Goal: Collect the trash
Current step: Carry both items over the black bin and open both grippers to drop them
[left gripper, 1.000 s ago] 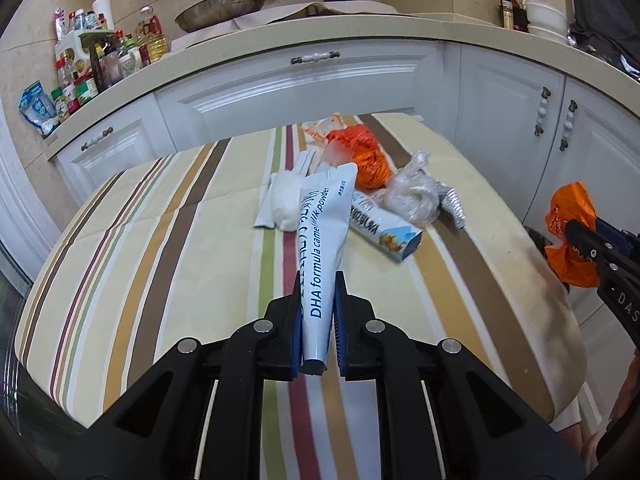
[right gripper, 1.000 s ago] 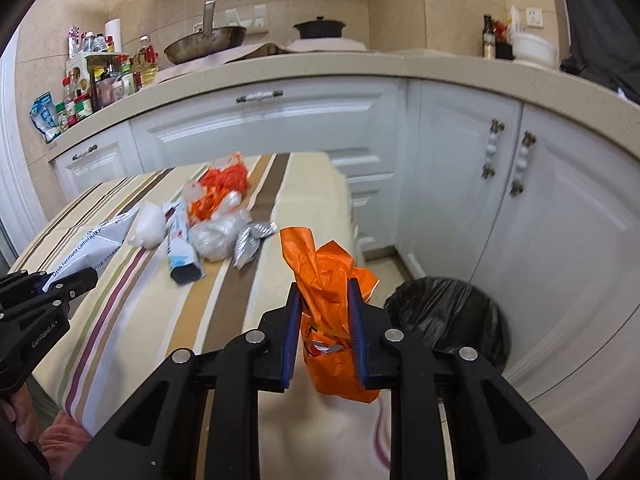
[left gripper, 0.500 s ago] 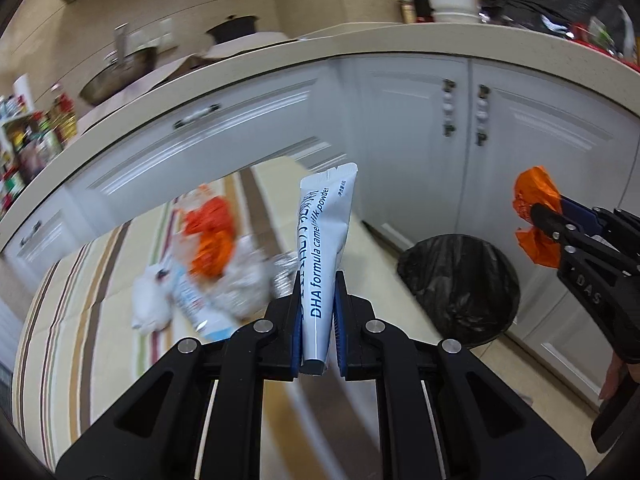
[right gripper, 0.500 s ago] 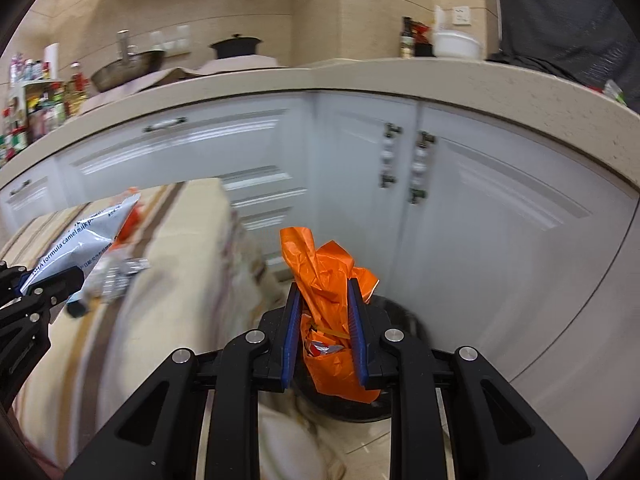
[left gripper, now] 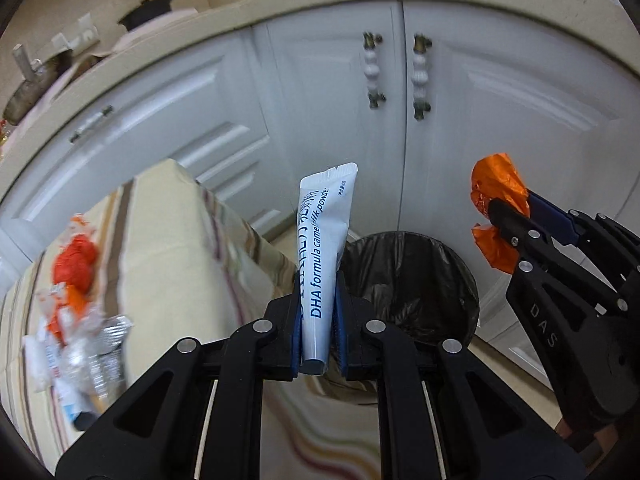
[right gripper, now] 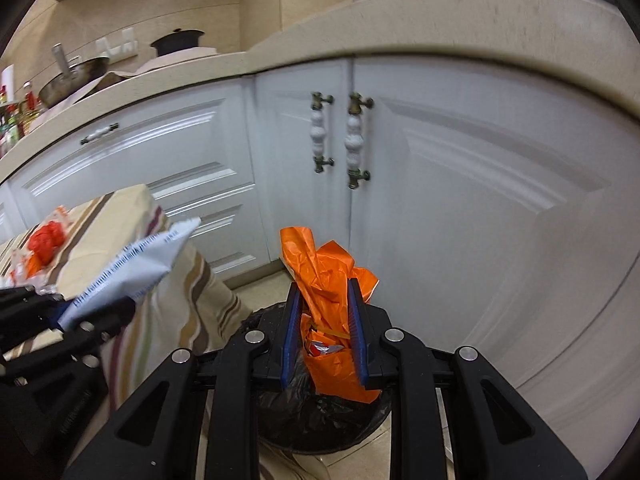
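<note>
The left gripper (left gripper: pixel 319 312) is clamped on a white milk powder sachet (left gripper: pixel 322 248), held upright beside the striped table (left gripper: pixel 168 240) and in front of the black-lined trash bin (left gripper: pixel 412 280). The right gripper (right gripper: pixel 323 332) is clamped on a crumpled orange bag (right gripper: pixel 330 304) directly above the bin opening. More wrappers (left gripper: pixel 76 320) lie on the table, blurred.

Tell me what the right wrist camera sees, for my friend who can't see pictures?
The right gripper pinches a crumpled orange wrapper right above a black-lined trash bin. White cabinet doors stand behind, and at left the left gripper holds a white sachet beside a striped table.
</note>
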Demonstrator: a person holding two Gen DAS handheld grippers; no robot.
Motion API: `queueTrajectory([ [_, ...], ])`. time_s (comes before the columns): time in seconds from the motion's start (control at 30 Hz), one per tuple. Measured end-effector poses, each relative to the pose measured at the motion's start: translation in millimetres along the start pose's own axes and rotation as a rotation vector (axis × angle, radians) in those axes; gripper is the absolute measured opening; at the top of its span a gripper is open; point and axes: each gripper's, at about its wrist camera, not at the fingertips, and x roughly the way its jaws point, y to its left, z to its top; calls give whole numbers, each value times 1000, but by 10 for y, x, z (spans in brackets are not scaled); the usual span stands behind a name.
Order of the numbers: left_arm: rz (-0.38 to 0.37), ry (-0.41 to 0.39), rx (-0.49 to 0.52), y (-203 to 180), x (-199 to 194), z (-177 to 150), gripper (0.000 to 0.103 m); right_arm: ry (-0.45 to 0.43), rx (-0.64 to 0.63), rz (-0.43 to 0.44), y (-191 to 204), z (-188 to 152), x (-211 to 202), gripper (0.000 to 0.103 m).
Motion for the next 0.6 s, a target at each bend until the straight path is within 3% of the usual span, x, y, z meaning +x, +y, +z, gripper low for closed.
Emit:
queueTrajectory([
  [0.07, 3, 36, -14, -60, 199, 51, 17, 17, 6, 4, -49, -19, 147, 27],
  [0.1, 2, 44, -25, -67, 262, 64, 17, 26, 6, 0, -65, -32, 212, 38],
  [0.17, 19, 58, -28, -119, 415, 103, 33, 38, 2, -25, -91, -64, 351, 49],
  [0.2, 27, 60, -24, -141, 474, 119, 41, 45, 1, -28, -106, -70, 403, 50],
  [0.23, 32, 65, -20, -150, 510, 124, 43, 55, -2, -33, -114, -81, 450, 50],
  [0.37, 10, 80, -42, -73, 519, 136, 46, 71, 4, -38, -112, -76, 488, 50],
  [0.43, 10, 61, -57, 0, 421, 139, 55, 67, 3, -38, -69, -54, 434, 50],
  [0.6, 4, 1, -89, 340, 14, 81, 59, 51, -8, 8, 141, 56, 244, 51],
])
